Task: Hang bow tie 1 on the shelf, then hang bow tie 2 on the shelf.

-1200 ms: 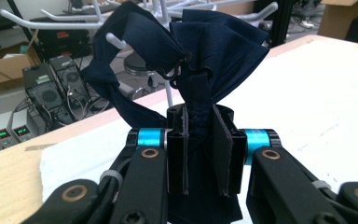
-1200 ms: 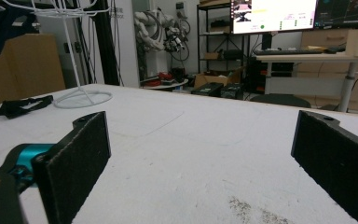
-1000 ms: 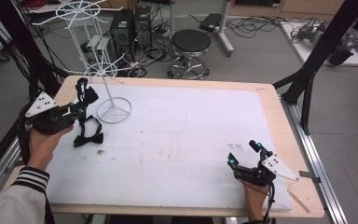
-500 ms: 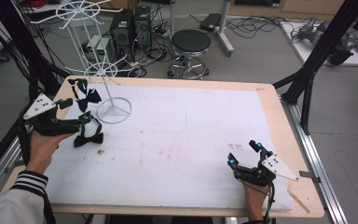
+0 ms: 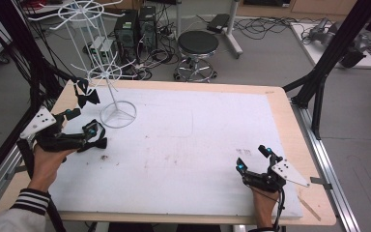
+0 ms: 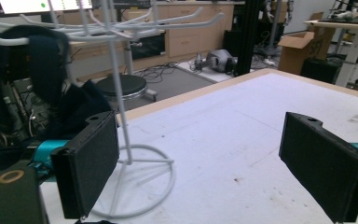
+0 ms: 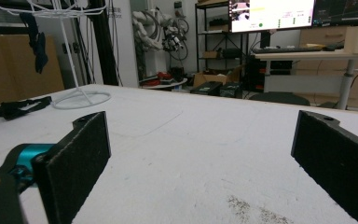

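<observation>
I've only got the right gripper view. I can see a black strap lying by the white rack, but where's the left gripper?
Observer: In the high view the left gripper is right at that strap, a bow tie on the table, in front of the base of the white rack.
Operator: Is it gripping it?
Observer: No. The left gripper view shows its jaws wide apart. They have just been opening, and nothing is between them.
Operator: Anything higher up on the rack?
Observer: The high view shows an upper tier of hooks, which looks bare.
</observation>
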The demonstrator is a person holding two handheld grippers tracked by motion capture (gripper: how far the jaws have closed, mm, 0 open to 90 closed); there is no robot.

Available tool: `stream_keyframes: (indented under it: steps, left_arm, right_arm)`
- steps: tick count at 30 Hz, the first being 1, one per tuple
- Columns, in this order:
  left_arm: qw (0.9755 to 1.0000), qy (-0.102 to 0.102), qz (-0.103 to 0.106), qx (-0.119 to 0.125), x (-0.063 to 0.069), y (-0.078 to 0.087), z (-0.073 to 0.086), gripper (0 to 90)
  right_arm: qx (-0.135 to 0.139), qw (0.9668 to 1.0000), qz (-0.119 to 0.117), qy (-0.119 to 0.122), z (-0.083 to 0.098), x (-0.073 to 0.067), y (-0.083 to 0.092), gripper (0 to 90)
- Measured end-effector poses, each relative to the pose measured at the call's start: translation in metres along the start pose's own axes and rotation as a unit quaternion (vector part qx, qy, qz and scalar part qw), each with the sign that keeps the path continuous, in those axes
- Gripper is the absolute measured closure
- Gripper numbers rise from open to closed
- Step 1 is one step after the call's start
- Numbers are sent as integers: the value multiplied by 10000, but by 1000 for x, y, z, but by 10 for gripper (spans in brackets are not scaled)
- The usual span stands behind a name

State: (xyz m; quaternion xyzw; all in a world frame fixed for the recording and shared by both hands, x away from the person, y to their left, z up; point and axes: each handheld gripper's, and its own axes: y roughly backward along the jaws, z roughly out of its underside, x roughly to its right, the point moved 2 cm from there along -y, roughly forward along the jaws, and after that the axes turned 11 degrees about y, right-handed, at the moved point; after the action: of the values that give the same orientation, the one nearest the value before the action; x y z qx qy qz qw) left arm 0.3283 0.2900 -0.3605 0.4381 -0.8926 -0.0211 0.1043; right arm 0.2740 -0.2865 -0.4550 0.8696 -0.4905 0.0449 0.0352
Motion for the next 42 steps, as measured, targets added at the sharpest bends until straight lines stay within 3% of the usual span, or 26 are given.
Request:
stream_keyframes:
  steps: [10,20,30,37,42]
  left_arm:
    - [9996,45,276,2,12,-3,27,126]
    - [9995,-14,314,7,17,-4,50,126]
    - [9994,-140,328,-45,17,-5,55,127]
    - [9995,-161,256,63,18,-1,51,127]
    - [9995,-207,238,9,16,0,50,127]
  right_arm:
    - [-15,10000,16,-18,0,0,0,38]
    - [5,10000,7,16,0,0,0,38]
    - [18,10000,2,-48,0,1,0,38]
    - [32,10000,-18,30,0,0,1,38]
    - [23,10000,-28,-20,0,1,1,38]
